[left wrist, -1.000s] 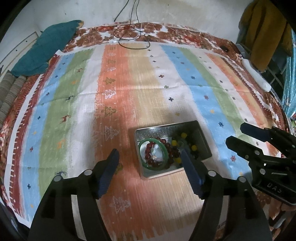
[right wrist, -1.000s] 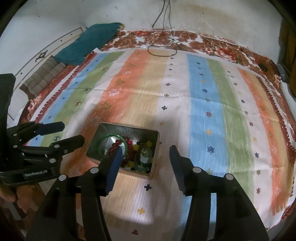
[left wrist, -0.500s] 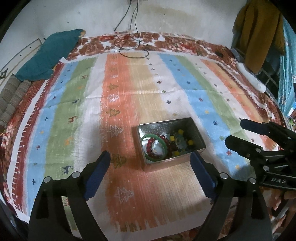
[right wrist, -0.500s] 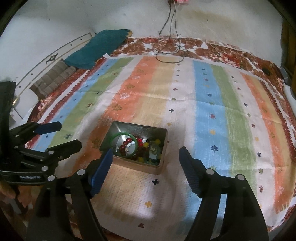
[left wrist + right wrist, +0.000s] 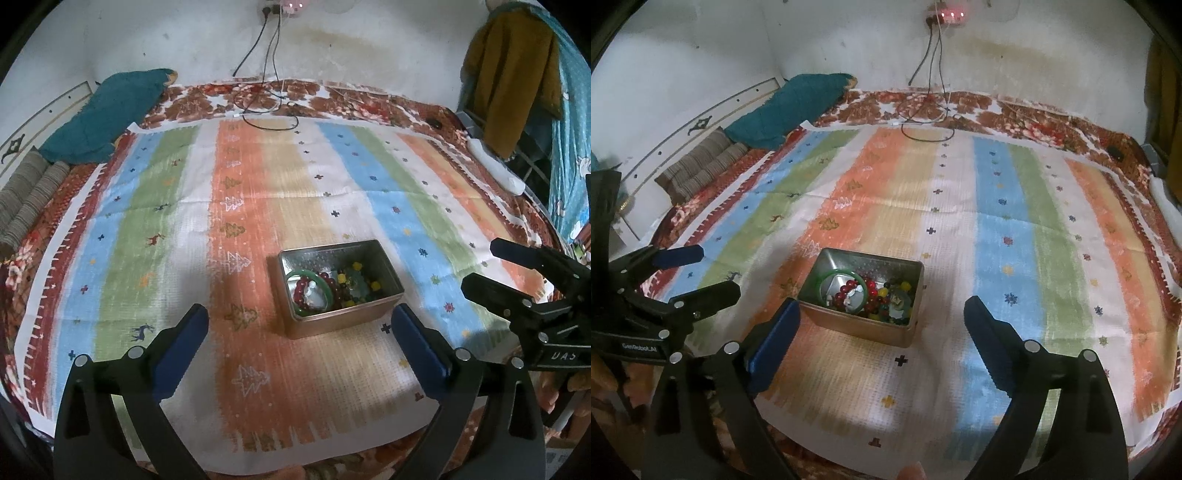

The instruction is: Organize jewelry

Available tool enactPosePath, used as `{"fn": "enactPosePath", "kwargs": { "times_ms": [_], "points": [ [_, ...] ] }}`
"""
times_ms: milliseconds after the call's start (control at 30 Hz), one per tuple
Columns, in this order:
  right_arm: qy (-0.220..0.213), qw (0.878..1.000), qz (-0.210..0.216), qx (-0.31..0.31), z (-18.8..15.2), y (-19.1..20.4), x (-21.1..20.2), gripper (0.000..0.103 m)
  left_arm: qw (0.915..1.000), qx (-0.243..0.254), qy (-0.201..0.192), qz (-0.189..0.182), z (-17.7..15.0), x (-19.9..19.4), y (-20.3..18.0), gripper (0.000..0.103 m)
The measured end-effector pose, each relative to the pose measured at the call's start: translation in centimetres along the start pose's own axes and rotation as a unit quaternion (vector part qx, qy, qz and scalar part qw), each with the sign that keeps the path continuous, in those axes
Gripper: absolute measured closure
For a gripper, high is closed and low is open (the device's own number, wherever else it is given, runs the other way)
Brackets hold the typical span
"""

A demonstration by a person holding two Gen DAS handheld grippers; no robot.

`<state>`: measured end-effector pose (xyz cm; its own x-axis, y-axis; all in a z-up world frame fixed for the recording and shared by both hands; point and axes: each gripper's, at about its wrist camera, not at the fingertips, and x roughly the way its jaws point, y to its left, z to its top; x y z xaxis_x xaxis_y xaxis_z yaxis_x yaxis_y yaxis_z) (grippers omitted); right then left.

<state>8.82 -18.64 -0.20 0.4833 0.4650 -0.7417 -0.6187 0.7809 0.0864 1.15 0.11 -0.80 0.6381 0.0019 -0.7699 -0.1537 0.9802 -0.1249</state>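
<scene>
- We see the green bangle (image 5: 308, 293) and red beads (all jewelry, seemingly) inside the rectangular metal tin (image 5: 334, 325).
- Our left gripper (image 5: 299, 328) and right gripper (image 5: 882, 315) gape wide, empty.

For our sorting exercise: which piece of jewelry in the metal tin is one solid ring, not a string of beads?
The green glassy bangle, at the left end of the rectangular metal tin. It is one smooth hoop; the dark red bead bracelet and yellow beads beside it are strung.
</scene>
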Motion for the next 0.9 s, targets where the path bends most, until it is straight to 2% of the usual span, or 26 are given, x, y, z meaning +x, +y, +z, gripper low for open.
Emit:
{"fn": "enactPosePath", "kwargs": {
  "times_ms": [900],
  "points": [
    [-0.022,1.0,0.011,0.006,-0.4,-0.4,-0.9,0.01,0.9988,0.033,-0.032,0.016,-0.2,-0.8,-1.3,0.006]
  ]
}}
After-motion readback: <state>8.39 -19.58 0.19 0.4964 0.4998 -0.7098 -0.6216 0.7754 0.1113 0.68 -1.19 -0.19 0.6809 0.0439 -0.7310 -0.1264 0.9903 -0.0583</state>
